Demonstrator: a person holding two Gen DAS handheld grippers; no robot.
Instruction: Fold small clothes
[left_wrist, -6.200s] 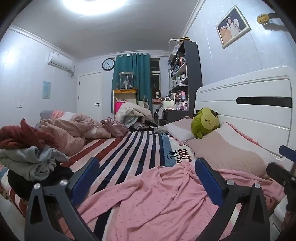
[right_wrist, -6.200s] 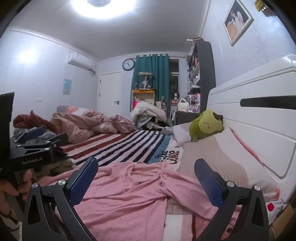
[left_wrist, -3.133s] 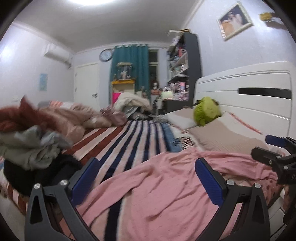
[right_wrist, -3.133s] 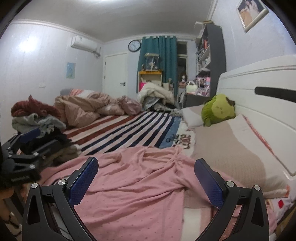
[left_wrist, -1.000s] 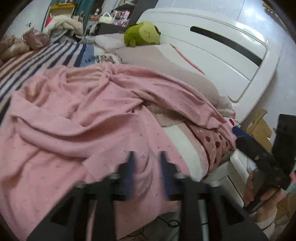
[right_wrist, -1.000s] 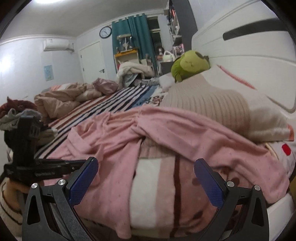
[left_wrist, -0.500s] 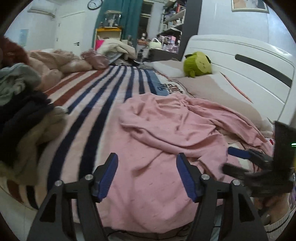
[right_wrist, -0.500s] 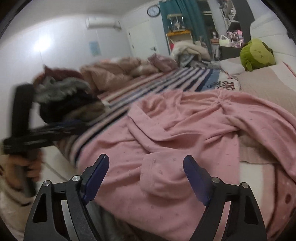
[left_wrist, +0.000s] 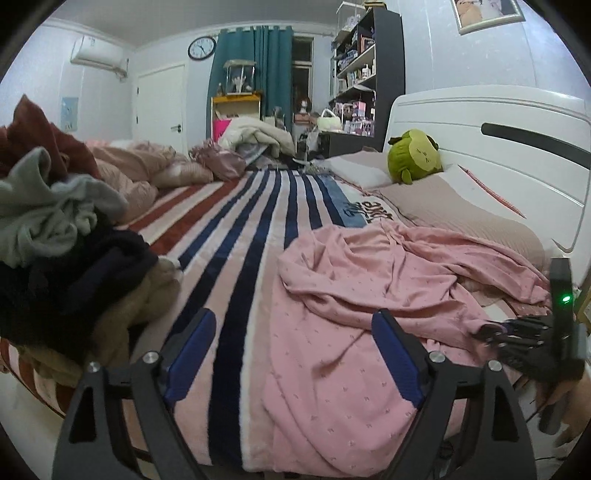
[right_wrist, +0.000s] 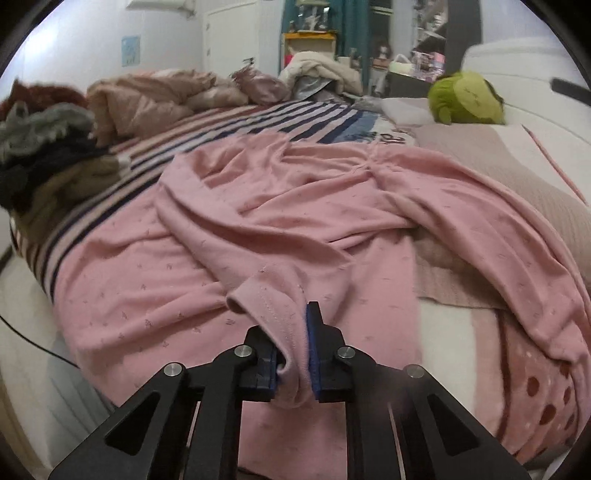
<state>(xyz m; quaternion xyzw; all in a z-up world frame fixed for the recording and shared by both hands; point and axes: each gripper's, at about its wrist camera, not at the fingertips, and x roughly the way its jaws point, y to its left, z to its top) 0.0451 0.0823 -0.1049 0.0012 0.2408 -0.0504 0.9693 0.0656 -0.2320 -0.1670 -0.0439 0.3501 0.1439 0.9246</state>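
A crumpled pink dotted garment lies spread over the near part of the striped bed. My right gripper is shut on the garment's sleeve cuff, which bunches up between the blue pads. In the left wrist view that same right gripper shows at the right edge, held by a hand, pinching the pink cloth. My left gripper hovers over the garment's near hem with its jaws opening wide; nothing is pinched between them.
A heap of grey, red, black and tan clothes sits at the bed's left edge. A green plush toy rests on the pillows by the white headboard. Rumpled bedding lies at the far end.
The right gripper closed from wide open onto the pink sleeve cuff. The left gripper's jaws spread wider, and its view swung from the bed's right side back toward the room.
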